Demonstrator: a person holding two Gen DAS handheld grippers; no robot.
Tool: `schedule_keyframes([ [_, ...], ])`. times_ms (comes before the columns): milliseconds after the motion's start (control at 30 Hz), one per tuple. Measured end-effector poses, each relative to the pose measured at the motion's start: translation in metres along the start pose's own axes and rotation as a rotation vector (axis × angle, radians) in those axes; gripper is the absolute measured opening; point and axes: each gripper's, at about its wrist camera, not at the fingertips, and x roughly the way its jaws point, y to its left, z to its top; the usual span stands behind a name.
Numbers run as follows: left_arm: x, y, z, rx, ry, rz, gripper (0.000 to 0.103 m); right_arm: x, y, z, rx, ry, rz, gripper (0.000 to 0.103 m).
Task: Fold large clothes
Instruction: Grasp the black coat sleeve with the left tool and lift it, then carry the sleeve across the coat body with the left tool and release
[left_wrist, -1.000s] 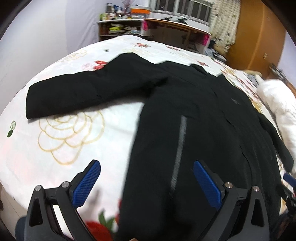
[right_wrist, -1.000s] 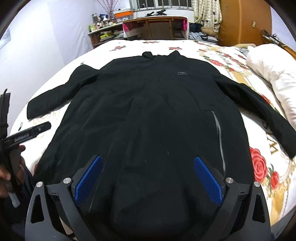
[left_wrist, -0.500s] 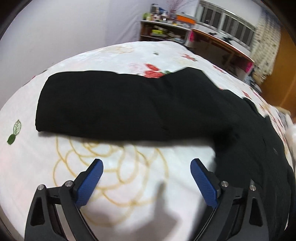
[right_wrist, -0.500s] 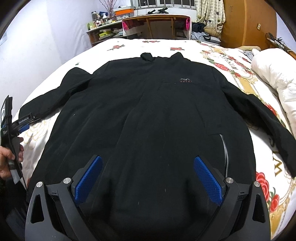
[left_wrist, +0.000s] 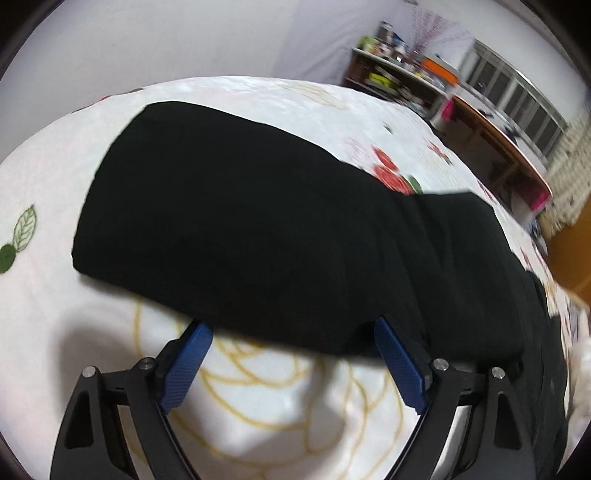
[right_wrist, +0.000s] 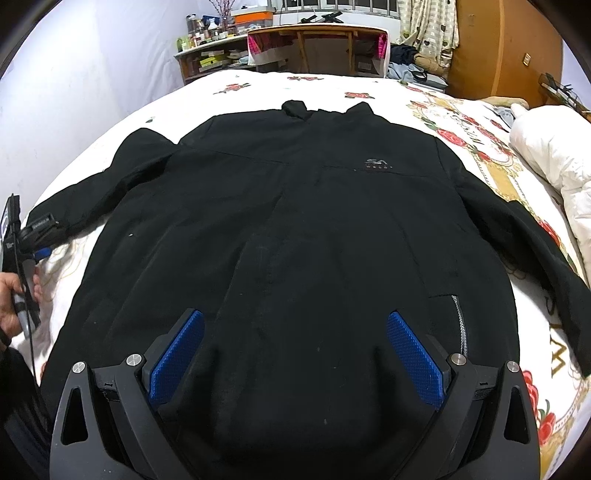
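Black jacket (right_wrist: 295, 229) spread flat on the floral bed (right_wrist: 480, 155), small unreadable chest logo (right_wrist: 376, 163). Left tool (left_wrist: 291, 332) closing around the sleeve (left_wrist: 229, 206), not gripping. Right tool (right_wrist: 295, 332) apart above the hem.

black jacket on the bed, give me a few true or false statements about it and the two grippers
1. The black jacket lies spread flat on the floral bedsheet. True.
2. The left gripper is at the jacket's collar. False: it is at the edge of a sleeve, jaws closing, pads not yet pressing.
3. The right gripper is clamped on the hem. False: its jaws stand open over the lower front.
4. A white duvet covers the jacket's chest. False: it lies beside the jacket.
5. A small logo shows on the chest. True.
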Motion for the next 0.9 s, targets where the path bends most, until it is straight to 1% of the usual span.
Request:
schedule_keyframes([
  [33,0.002,0.001,0.003,-0.007,-0.003,0.006,0.090,0.001,-0.001,0.000,0.003,0.002,-0.001,0.099],
  [100,0.007,-0.001,0.008,0.006,-0.011,0.031,0.085,0.003,-0.003,0.001,0.008,0.006,-0.006,0.099],
  [167,0.012,-0.004,0.014,0.037,-0.014,0.065,0.069,0.005,-0.005,0.001,0.009,0.010,-0.012,0.099],
  [200,0.013,-0.006,0.015,0.051,-0.014,0.073,0.064,0.005,-0.005,0.002,0.009,0.011,-0.015,0.099],
  [233,0.013,-0.007,0.016,0.071,-0.012,0.075,0.052,0.005,-0.006,0.002,0.009,0.011,-0.016,0.099],
  [267,0.012,-0.011,0.017,0.093,-0.011,0.077,0.045,0.005,-0.006,0.002,0.007,0.009,-0.019,0.099],
  [300,0.010,-0.016,0.018,0.122,-0.012,0.078,0.034,0.005,-0.007,0.003,0.006,0.008,-0.022,0.099],
  [333,0.006,-0.021,0.018,0.148,-0.019,0.086,0.026,0.004,-0.008,0.003,0.007,0.005,-0.026,0.099],
  [367,0.000,-0.025,0.019,0.169,-0.030,0.089,0.022,0.003,-0.009,0.003,0.009,0.004,-0.027,0.099],
  [467,-0.017,-0.039,0.027,0.208,-0.053,0.063,0.017,-0.001,-0.013,0.002,0.024,-0.004,-0.028,0.099],
  [667,-0.066,-0.084,0.045,0.305,-0.147,0.001,0.015,-0.022,-0.024,-0.003,0.056,-0.034,-0.027,0.099],
  [767,-0.096,-0.114,0.051,0.360,-0.201,-0.054,0.014,-0.033,-0.032,-0.006,0.078,-0.054,-0.031,0.099],
  [900,-0.128,-0.156,0.050,0.430,-0.246,-0.136,0.014,-0.049,-0.045,-0.012,0.116,-0.080,-0.039,0.099],
])
